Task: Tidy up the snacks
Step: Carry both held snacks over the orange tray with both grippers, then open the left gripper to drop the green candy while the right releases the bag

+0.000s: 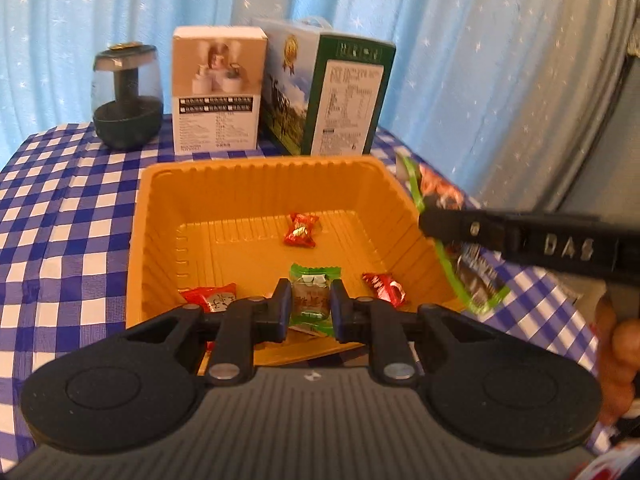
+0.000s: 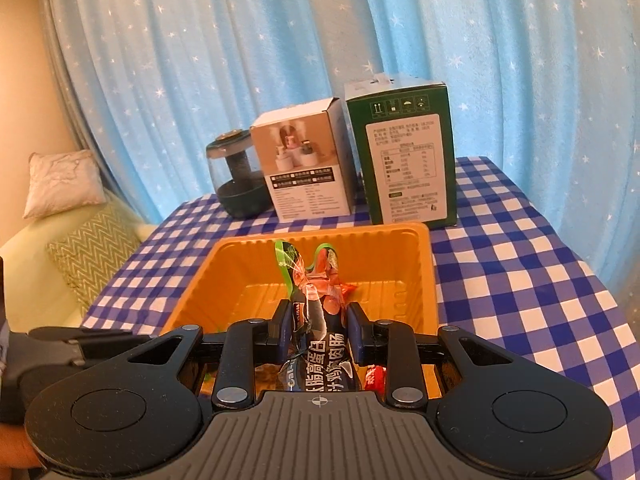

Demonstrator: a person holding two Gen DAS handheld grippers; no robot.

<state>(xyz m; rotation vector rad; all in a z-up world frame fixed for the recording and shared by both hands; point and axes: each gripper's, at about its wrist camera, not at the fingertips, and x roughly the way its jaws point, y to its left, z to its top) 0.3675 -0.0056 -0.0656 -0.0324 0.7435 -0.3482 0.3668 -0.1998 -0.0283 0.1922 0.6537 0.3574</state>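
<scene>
Over the orange tray (image 1: 160,216), the left claw (image 1: 310,306) pinches a light, crinkly green candy (image 1: 312,292) and the right claw (image 2: 318,330) nips a slippery, probably soft sausage pack (image 2: 316,316) mid-body.

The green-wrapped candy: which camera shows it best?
The left wrist view. There the green-wrapped candy sits front and centre, pinched in the left tool above the orange tray, its wrapper plainly visible. In the right wrist view I cannot pick it out; the dark sausage packet held by the right tool fills the middle.
</scene>
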